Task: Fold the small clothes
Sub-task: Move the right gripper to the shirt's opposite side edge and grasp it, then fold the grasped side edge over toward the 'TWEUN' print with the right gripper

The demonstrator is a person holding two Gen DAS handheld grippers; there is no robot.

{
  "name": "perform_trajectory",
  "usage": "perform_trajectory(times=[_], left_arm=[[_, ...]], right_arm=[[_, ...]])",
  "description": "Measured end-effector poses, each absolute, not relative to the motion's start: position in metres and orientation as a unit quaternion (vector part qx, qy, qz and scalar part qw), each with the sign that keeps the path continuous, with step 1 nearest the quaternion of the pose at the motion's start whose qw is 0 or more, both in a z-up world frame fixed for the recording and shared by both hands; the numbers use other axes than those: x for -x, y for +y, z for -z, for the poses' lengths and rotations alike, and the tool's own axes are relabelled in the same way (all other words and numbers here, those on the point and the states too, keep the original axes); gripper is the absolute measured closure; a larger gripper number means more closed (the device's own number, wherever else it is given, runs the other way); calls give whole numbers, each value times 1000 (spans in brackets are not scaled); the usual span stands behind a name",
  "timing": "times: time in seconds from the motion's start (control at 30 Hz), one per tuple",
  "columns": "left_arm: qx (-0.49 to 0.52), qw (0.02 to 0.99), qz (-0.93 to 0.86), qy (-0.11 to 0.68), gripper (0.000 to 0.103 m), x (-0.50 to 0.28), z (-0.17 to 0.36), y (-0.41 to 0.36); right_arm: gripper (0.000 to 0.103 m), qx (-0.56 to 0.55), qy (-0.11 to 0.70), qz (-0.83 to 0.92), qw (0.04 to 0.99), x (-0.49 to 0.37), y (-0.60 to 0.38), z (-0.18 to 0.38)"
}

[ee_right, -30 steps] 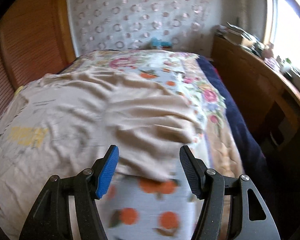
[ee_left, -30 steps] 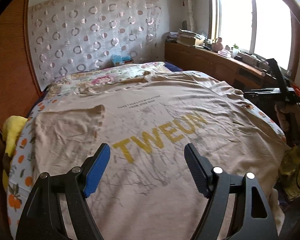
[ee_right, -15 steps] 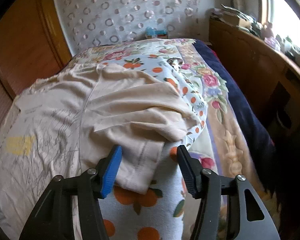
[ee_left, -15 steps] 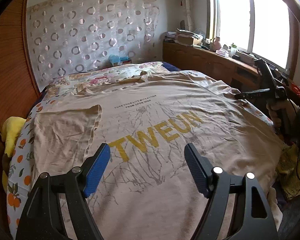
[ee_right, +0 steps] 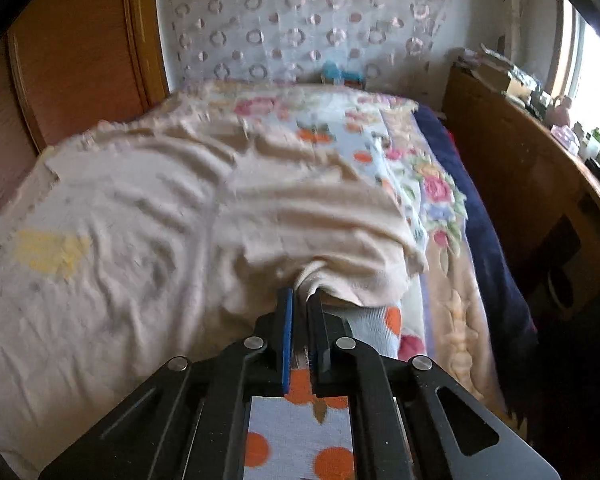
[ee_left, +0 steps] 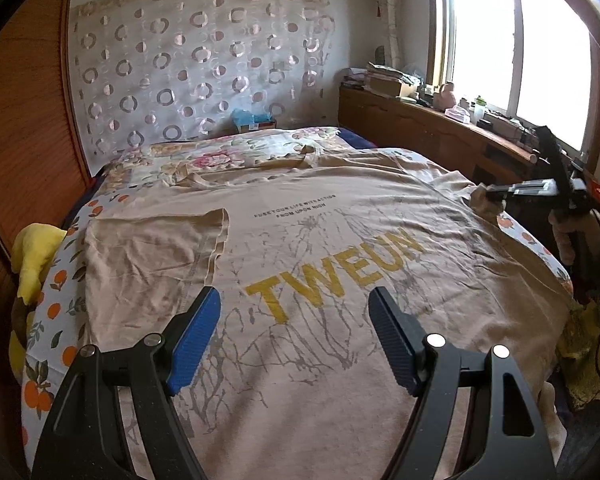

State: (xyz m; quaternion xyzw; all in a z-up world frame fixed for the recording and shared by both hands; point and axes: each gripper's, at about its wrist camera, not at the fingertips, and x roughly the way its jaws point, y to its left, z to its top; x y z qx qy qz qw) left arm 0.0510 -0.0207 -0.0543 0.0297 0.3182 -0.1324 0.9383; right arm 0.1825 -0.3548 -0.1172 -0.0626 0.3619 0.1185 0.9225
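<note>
Right gripper (ee_right: 302,300): jaws closed down to a narrow gap, the hem of the right sleeve (ee_right: 324,248) pinched between the blue pad and the black pad. Half a second earlier the jaws were spread wide with the sleeve hem lying loose between them; the grip has been made since. The sleeve cloth is bunched and drawn up at the fingertips, and the right wrist view is blurred by motion. In the left wrist view the same gripper (ee_left: 496,194) is seen at the far right edge of the bed, with a wad of tan cloth at its tip, where earlier its tip was clear of the cloth.

Left gripper (ee_left: 294,312): jaws wide open, nothing held, poised above the near part of the shirt, just as in the earlier frames.

Shirt (ee_left: 320,280): tan T-shirt, spread front up across the bed, collar at the far end, hem at the near end. Yellow lettering "TWEUN" (ee_left: 336,268) is printed across the chest, with small dark lines of text above it and a grey branching print below. The left sleeve (ee_left: 152,256) is already folded inward over the body, its position unchanged.

Bedspread (ee_left: 56,304): pale, printed with oranges, exposed along the left and right sides of the shirt. A floral cover (ee_left: 228,156) lies beyond the collar.

Surroundings: yellow cloth (ee_left: 34,256) at the left bed edge; circle-patterned curtain (ee_left: 196,64) on the far wall; wooden cabinet (ee_left: 432,132) under the window (ee_left: 512,44) at right.
</note>
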Motion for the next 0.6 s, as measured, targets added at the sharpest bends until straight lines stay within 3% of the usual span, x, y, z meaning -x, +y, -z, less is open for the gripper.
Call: perform_trajectory(times=[0.23, 0.47, 0.6], left_arm=[[-29, 939, 130, 318, 26, -52, 55, -20], [-28, 940, 129, 316, 26, -51, 54, -16], [-26, 941, 127, 313, 26, -50, 54, -14]], right_arm=[[97, 83, 311, -186, 928, -151, -309, 83], [97, 105, 351, -231, 901, -126, -268, 121], [81, 97, 370, -221, 897, -126, -279, 134]])
